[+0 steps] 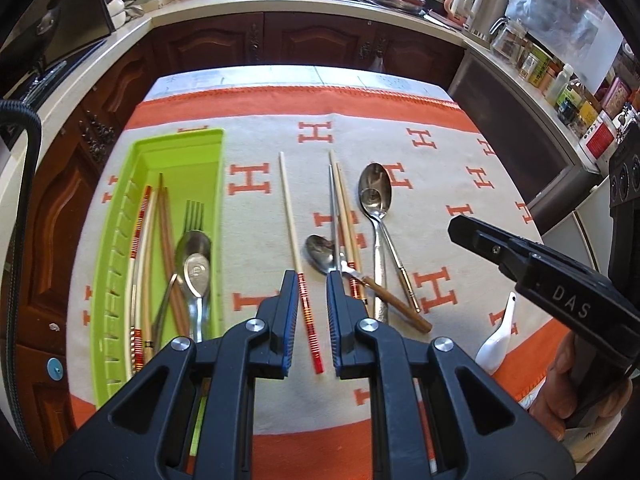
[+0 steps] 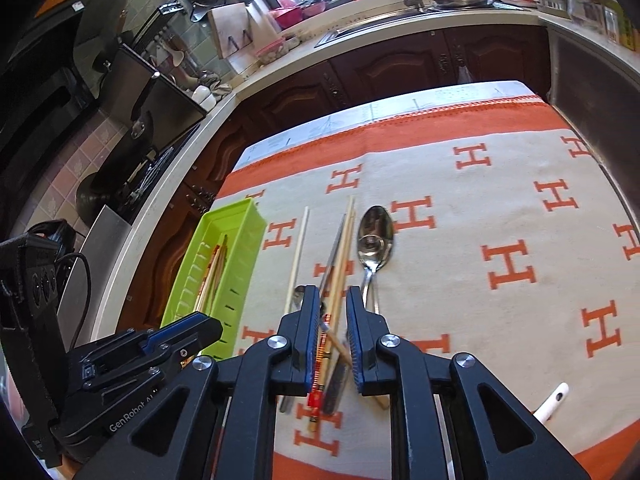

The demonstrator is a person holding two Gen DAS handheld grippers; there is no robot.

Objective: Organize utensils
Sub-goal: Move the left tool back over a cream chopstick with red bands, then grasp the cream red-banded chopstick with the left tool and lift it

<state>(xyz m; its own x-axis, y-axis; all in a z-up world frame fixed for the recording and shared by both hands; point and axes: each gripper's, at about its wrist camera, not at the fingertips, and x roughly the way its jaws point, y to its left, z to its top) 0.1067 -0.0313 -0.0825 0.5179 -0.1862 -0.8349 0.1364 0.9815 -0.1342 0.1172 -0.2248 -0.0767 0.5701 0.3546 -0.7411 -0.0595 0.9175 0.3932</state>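
I had both grippers hovering over the cloth; the left gripper (image 1: 312,312) stood with a narrow gap and nothing held, a red-banded chopstick (image 1: 306,312) lying on the cloth below it; the right gripper (image 2: 334,336) was likewise narrow and empty above the heap of chopsticks (image 2: 340,256). The green tray (image 1: 120,248) sat at the left, already holding chopsticks, a fork and spoons; more spoons (image 1: 374,196) and a white ceramic spoon (image 1: 496,344) lay loose on the cloth.

The risk, as I judged it — the sticks crossed one another, so a pinch might catch two or drag a neighbour; a thin round stick could also roll out of the pads.

Legible writing: "DAS" on the right gripper's body, "GenRobot" on the left's; orange H letters on the tablecloth (image 2: 520,200).
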